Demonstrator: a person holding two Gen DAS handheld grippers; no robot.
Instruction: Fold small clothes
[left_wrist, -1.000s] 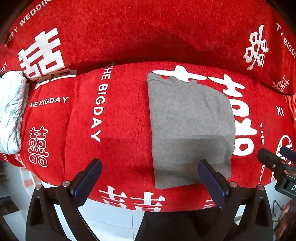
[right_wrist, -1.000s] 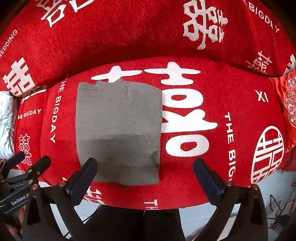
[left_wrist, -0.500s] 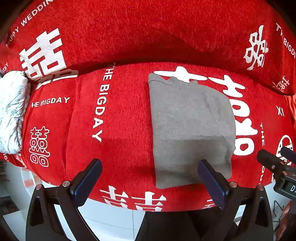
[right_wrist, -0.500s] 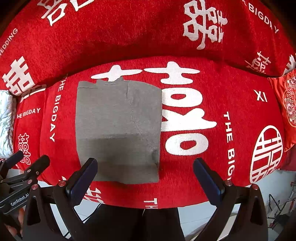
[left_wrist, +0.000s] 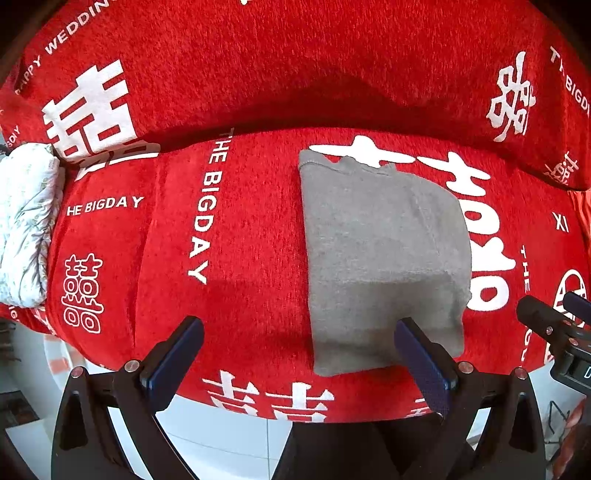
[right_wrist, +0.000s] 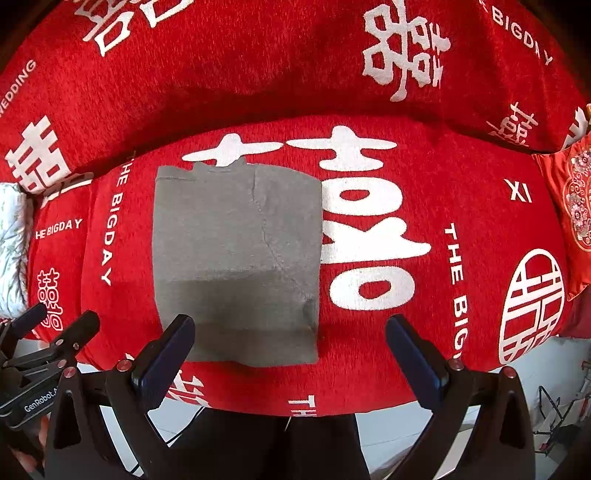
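A grey folded garment lies flat as a rectangle on the red sofa seat; it also shows in the right wrist view. My left gripper is open and empty, held above the seat's front edge, its right finger over the garment's near edge. My right gripper is open and empty, its left finger over the garment's near left corner. Neither touches the cloth, as far as I can tell.
The red sofa cover with white lettering spans the seat and backrest. A white crumpled cloth lies at the far left. A red embroidered cushion sits at the right. White floor shows below the seat edge.
Both grippers have stayed nearly still, with only a slight drift of view. The garment has not moved.
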